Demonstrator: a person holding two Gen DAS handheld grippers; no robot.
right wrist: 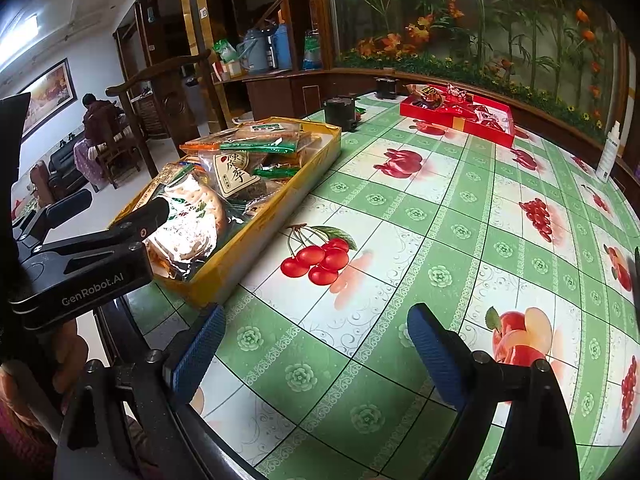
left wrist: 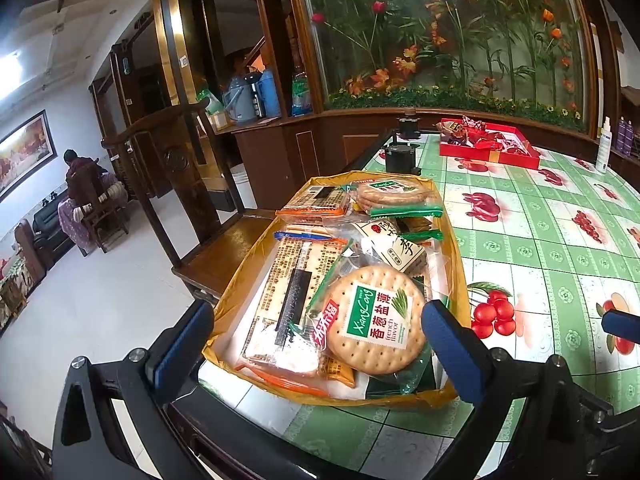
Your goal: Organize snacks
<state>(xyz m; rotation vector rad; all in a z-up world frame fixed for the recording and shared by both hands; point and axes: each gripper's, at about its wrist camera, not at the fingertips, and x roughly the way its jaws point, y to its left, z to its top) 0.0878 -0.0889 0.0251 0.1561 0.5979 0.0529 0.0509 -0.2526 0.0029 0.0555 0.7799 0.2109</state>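
A: What is seen closest?

B: The left gripper [left wrist: 320, 344] is seen closest, with black arms and bumpy blue pads [left wrist: 182, 344]. Its jaws are spread wide, and nothing is held.

A: What is between the pads?

B: A round cracker pack [left wrist: 376, 320] is seen there, flat and dotted with tiny holes, wrapped in shiny clear plastic with a green label. It is laid at the near end of the yellow tray [left wrist: 460, 280].

A: How is the tray placed?

B: The tray is long and shallow. Its long side is pointed away from the camera, along the table's left edge. It is filled with crinkly snack packs; a square cracker pack [left wrist: 288, 300] is laid just beside the round one.

A: And the right gripper [right wrist: 316, 344]?

B: It is held wide open too, over the smooth green tablecloth [right wrist: 400, 208] with fruit pictures. Nothing is held.

A: What else is around?

B: A red box [right wrist: 460, 124] of shiny wrapped sweets is seen far across the table. A black holder [right wrist: 340, 112] is placed just past the tray. A wooden chair [left wrist: 192, 184] is seen beside the table.
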